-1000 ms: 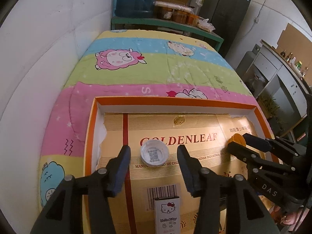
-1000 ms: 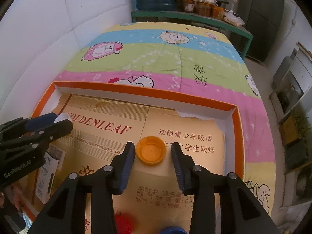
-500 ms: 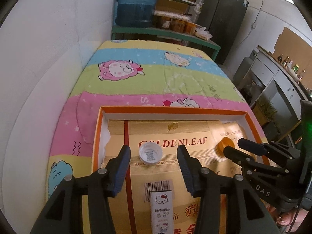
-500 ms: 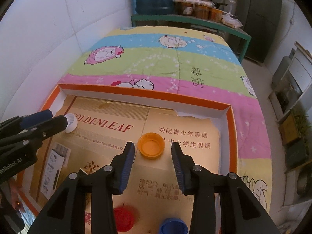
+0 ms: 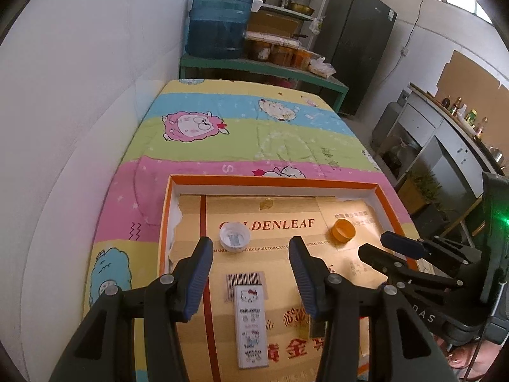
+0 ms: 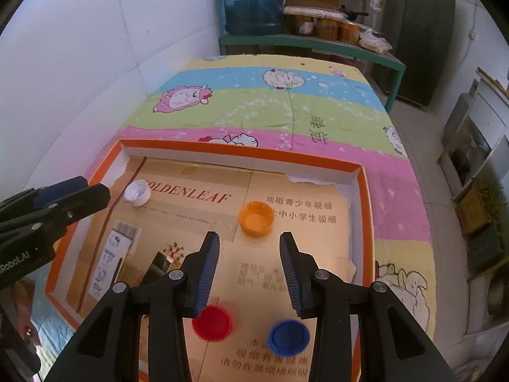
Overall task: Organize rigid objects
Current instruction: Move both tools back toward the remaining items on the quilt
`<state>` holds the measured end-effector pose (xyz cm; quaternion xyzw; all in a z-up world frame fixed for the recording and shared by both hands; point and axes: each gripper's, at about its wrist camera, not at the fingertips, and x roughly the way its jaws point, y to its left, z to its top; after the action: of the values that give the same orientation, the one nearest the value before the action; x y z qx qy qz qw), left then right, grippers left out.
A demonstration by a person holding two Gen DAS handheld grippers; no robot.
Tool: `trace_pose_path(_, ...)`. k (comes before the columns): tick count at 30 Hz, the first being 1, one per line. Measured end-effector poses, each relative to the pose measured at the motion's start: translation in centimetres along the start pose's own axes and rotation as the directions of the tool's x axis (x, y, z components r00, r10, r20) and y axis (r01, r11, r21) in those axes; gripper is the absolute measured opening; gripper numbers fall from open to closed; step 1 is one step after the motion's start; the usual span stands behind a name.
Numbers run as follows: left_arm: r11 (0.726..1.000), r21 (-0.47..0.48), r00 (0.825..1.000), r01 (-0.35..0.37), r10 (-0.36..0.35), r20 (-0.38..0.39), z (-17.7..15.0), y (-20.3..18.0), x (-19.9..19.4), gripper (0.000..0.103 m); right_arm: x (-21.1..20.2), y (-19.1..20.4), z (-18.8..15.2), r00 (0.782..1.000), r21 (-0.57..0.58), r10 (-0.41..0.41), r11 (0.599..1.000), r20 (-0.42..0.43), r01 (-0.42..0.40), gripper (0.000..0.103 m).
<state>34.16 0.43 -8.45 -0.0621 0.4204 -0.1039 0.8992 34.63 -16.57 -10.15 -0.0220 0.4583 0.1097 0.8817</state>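
An orange-rimmed tray point(image 5: 270, 182) lined with gold cardboard lies on the bed. In it sit a white cap point(image 5: 234, 238), an orange cap point(image 5: 343, 230) and a Hello Kitty box point(image 5: 251, 324). My left gripper point(image 5: 251, 258) is open and empty, above and behind the white cap. In the right wrist view the tray rim point(image 6: 241, 151) holds the orange cap point(image 6: 256, 218), the white cap point(image 6: 137, 193), a red cap point(image 6: 212, 322), a blue cap point(image 6: 288, 336) and the box point(image 6: 109, 262). My right gripper point(image 6: 249, 256) is open and empty, behind the orange cap.
The bed's striped cartoon quilt point(image 5: 241, 133) stretches beyond the tray to a green shelf point(image 5: 261, 67) with a blue water jug point(image 5: 221, 16). A white wall point(image 5: 79, 111) runs along the left. A small dark object point(image 6: 160, 262) lies in the tray near the box.
Both grippers have pulled back and up from the caps. More of the tray shows now: the Hello Kitty box, the red cap and the blue cap. Both caps stay in place.
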Motion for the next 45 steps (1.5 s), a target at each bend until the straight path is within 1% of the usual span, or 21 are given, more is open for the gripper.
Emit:
trace_pose_path(9, 1.000, 0.012, 0.999, -0.010, 0.009, 0.035, -1.3, -0.3, -2.5, 0.050, -2.1, 0.2, -1.5, 1.000, 0.013, -0.002, 1.000, 0.021, 0.001, 0.040)
trace_pose_path(16, 0.999, 0.036, 0.995, -0.038, 0.035, 0.089, -2.6, -1.0, -5.4, 0.049, -4.3, 0.7, -2.9, 0.999, 0.024, 0.006, 1.000, 0.050, -0.007, 0.040)
trace_pose_path(21, 0.999, 0.033, 0.994, -0.033, 0.029, 0.102, -4.1, -0.9, -6.9, 0.050, -6.4, 1.5, -4.2, 0.997, 0.032, 0.007, 0.999, 0.081, -0.010, 0.040)
trace_pose_path(25, 0.999, 0.021, 0.995, -0.025, 0.023, 0.094, -5.2, -0.7, -7.7, 0.050, -7.9, 2.0, -5.4, 0.995, 0.045, 0.017, 0.999, 0.099, -0.022, 0.040)
trace_pose_path(28, 1.000, 0.017, 0.995, -0.025, 0.023, 0.095, -6.0, -0.7, -8.3, 0.050, -9.0, 2.6, -6.3, 0.994, 0.044, 0.011, 0.999, 0.111, -0.016, 0.040)
trace_pose_path(37, 1.000, 0.016, 0.993, -0.022, 0.020, 0.120, -8.5, -1.0, -10.9, 0.050, -11.4, 4.0, -9.5, 0.991, 0.052, 0.009, 0.999, 0.136, -0.016, 0.040)
trace_pose_path(41, 0.999, 0.021, 0.990, -0.033, 0.030, 0.139, -9.8, -1.1, -11.8, 0.050, -12.6, 4.9, -11.5, 0.989, 0.056, 0.004, 0.998, 0.149, -0.013, 0.040)
trace_pose_path(45, 0.999, 0.016, 0.989, -0.030, 0.027, 0.146, -11.1, -0.9, -12.5, 0.050, -13.1, 6.2, -13.8, 0.991, 0.073, 0.003, 0.997, 0.137, -0.013, 0.040)
